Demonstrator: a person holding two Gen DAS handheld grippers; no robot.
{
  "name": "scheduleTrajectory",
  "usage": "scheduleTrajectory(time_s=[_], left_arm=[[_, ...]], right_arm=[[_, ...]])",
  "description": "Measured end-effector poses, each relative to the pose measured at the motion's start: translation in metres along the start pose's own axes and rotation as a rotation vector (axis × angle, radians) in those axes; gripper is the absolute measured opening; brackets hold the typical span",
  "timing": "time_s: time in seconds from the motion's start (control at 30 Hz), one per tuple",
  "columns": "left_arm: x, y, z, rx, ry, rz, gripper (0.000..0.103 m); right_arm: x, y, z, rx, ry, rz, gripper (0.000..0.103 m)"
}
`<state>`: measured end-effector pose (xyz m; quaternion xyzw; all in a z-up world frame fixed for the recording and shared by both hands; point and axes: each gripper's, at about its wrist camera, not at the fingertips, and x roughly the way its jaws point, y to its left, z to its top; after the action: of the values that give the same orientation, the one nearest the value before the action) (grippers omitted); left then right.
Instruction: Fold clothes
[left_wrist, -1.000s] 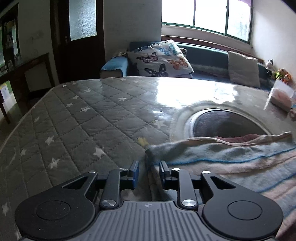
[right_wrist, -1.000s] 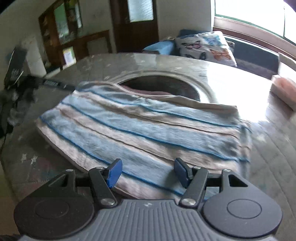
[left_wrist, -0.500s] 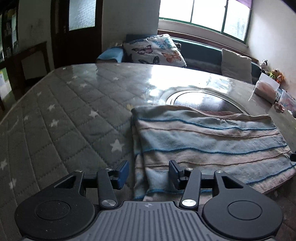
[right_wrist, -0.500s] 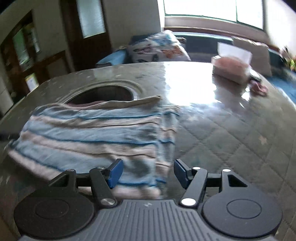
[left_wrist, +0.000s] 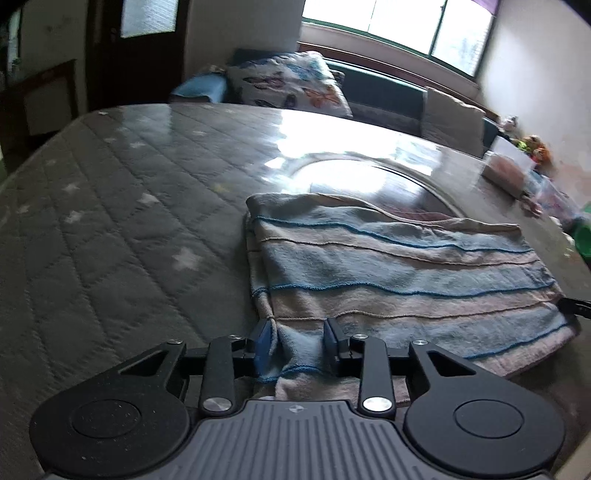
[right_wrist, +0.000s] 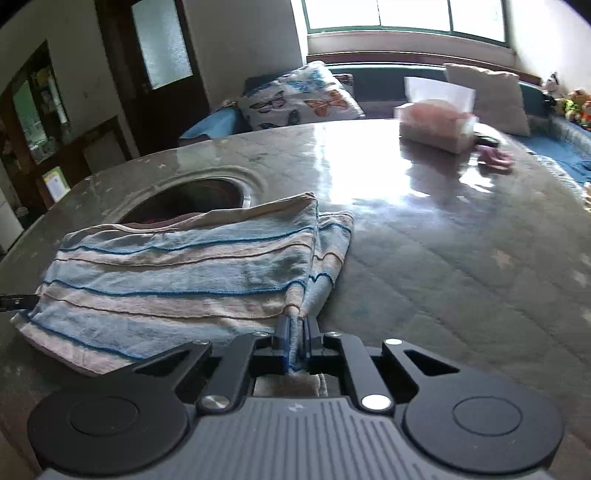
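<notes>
A folded cloth with blue and beige stripes (left_wrist: 388, 266) lies on the quilted, star-patterned table cover (left_wrist: 129, 221). My left gripper (left_wrist: 297, 341) is at the cloth's near left corner. Its jaws are closing, and the corner is bunched up between the blue pads. In the right wrist view the same cloth (right_wrist: 177, 273) spreads to the left. My right gripper (right_wrist: 297, 332) is shut on its near right corner, with a thin ridge of fabric pinched between the pads. Both grippers point downward at the table's near side.
A round recess (right_wrist: 192, 199) in the table lies just behind the cloth, whose far edge overlaps it. A tissue box (right_wrist: 436, 125) stands at the far right of the table. A sofa with a butterfly cushion (left_wrist: 291, 88) is beyond the table.
Both grippers have come in to the cloth's near corners. The right one went from wide open to shut on its corner. The left one narrowed around the left corner.
</notes>
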<state>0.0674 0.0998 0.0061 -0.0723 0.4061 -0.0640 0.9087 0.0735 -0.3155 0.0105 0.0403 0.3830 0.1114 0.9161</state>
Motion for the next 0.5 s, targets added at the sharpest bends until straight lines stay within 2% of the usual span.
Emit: scheduleTrajectory(time_s=[0.23,0.37,0.43,0.5], left_arm=[[0.005,-0.054,-0.012,0.074,0.022,-0.103,0.034],[0.005,-0.071,-0.015,0.097,0.022,-0.131,0.037],[0.004,-0.074,-0.015,0.101,0.016,-0.133,0.038],[0.0,-0.072,-0.012,0.092,0.0,-0.12,0.041]], right_arm=[[-0.03,-0.046,-0.018,0.051,-0.008,-0.123,0.007],[-0.043,-0.067,-0.026,0.073,-0.005,-0.186,0.007],[-0.047,-0.071,-0.026,0.067,-0.006,-0.212,0.01],[-0.05,-0.066,-0.022,0.039,-0.023,-0.23,0.017]])
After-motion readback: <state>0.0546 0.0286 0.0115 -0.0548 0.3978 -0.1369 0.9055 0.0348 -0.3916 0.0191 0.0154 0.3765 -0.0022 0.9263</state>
